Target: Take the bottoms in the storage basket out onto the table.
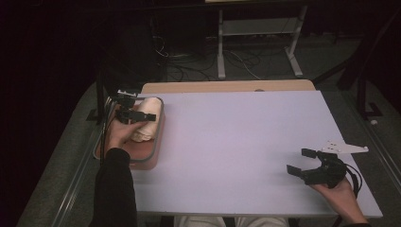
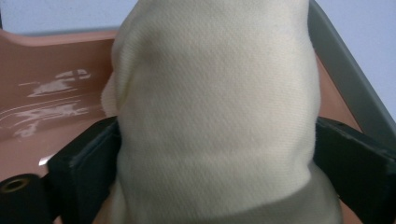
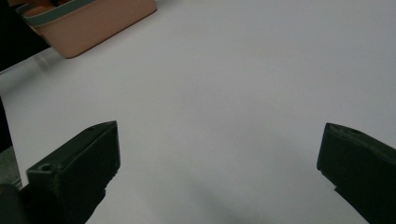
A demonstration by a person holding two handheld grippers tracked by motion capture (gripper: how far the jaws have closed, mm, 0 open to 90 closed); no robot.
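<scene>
ok, left gripper (image 2: 215, 154) has its black jaws pinching a cream woven cloth roll (image 2: 210, 112), soft and cylindrical, inside the pink plastic tray (image 1: 152, 156) at frame left. right gripper (image 1: 302, 163) sits lower right on the smooth pale tabletop (image 1: 236, 132), jaws spread, nothing between.

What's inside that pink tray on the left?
A cream rolled cloth lies in the pink tray, with the left gripper and its fingers pressed against both its sides. Whatever is under the cloth is covered; the bare floor beside it shows scuffs.
</scene>
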